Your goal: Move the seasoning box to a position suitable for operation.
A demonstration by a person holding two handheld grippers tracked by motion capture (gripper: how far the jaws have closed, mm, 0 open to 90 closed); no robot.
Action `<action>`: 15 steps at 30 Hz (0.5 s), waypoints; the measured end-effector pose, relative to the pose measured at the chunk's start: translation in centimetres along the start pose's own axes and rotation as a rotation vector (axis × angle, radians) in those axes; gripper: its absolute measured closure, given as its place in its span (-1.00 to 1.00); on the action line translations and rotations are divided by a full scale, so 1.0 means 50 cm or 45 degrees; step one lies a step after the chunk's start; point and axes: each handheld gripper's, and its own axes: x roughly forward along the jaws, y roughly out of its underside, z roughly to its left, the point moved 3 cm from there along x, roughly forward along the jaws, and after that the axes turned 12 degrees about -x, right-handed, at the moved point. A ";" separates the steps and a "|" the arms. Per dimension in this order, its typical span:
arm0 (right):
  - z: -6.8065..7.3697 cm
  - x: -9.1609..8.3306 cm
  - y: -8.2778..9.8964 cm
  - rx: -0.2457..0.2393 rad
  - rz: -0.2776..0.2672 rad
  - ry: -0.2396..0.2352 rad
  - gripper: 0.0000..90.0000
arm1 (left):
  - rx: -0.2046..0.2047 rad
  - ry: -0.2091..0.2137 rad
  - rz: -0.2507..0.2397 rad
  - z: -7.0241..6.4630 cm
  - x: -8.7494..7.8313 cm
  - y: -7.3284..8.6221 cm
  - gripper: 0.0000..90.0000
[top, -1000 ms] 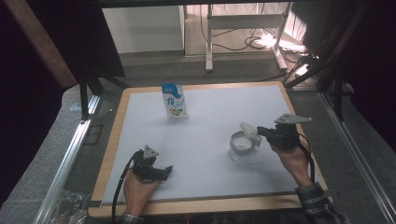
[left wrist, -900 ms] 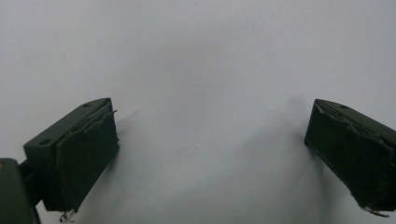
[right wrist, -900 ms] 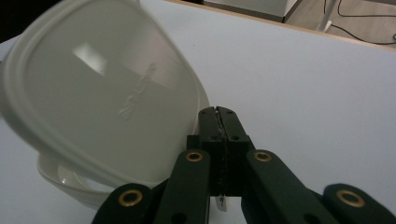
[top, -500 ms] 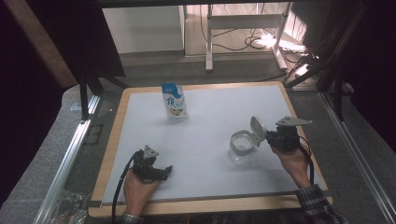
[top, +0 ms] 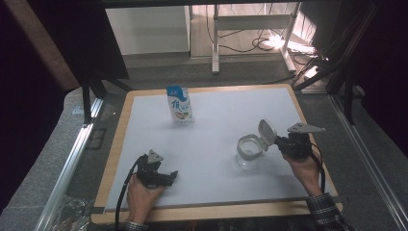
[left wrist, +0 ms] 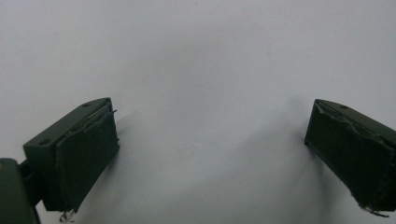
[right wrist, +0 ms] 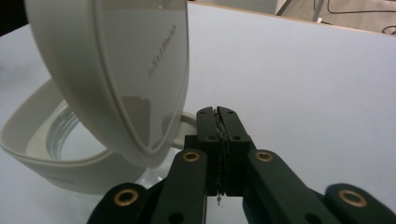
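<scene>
Left gripper [top: 169, 177]: rests low on the white table [top: 216, 144] near its front left, jaws spread wide with nothing between them, as the left gripper view [left wrist: 210, 154] confirms. It is too far from the jar to steady it if the jar moves.

Milk carton [top: 180, 104]: stands upright toward the back of the table, well apart from both grippers. Little risk here unless a hand sweeps across it.

Jar [top: 249, 152]: clear, with a white rim, standing right of centre on the table. Nothing holds its body, so a sideways push at the lid could, I judge, slide or tip it.

Lid [top: 267, 132]: hinged and flipped up, tilted above the jar mouth. It looks unsupported past its hinge; a nudge could snap it back down or strain the hinge.

Right gripper [right wrist: 219, 114]: jaws pressed together with nothing seen between them, tips just beside the raised lid [right wrist: 126, 70] at the jar's right edge [top: 277, 143]. Whether they touch it I cannot tell. Pressed-together tips give a narrow contact that may slip off the smooth lid.
</scene>
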 end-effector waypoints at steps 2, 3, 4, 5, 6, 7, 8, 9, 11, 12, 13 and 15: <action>-0.001 -0.003 0.005 0.002 0.001 0.014 0.89 | 0.001 -0.001 0.000 0.000 0.000 0.000 -0.95; -0.001 -0.004 0.008 0.001 0.002 0.019 0.87 | 0.000 0.000 0.000 0.000 0.000 0.000 -0.95; 0.000 -0.006 0.011 0.002 0.002 0.022 0.84 | 0.000 0.001 0.000 0.000 0.000 0.000 -0.95; 0.001 -0.009 0.014 0.006 0.003 0.026 0.81 | -0.003 0.001 -0.001 0.000 0.000 0.000 -0.95; 0.003 -0.013 0.020 0.007 0.006 0.033 0.76 | -0.002 0.001 0.001 0.000 0.000 0.000 -0.95; 0.003 -0.013 0.020 0.007 0.006 0.033 0.76 | -0.003 0.001 0.001 0.000 0.000 0.000 -0.95; 0.003 -0.014 0.024 0.008 0.011 0.030 0.72 | -0.002 0.001 0.001 0.001 0.000 0.000 -0.96; 0.005 -0.016 0.027 0.015 0.014 0.028 0.70 | -0.004 0.002 0.001 0.001 0.000 0.000 -0.96; 0.008 -0.021 0.035 0.026 0.010 0.035 0.65 | -0.002 0.001 0.001 0.001 0.000 0.000 -0.96; 0.010 -0.022 0.040 0.028 0.014 0.037 0.63 | -0.002 0.001 0.001 0.001 0.000 0.000 -0.96; 0.013 -0.023 0.048 0.027 0.025 0.049 0.58 | -0.007 0.002 -0.003 0.000 0.000 0.000 -0.96; 0.015 -0.022 0.056 0.024 0.039 0.064 0.52 | -0.008 0.002 -0.005 0.000 0.000 0.000 -0.96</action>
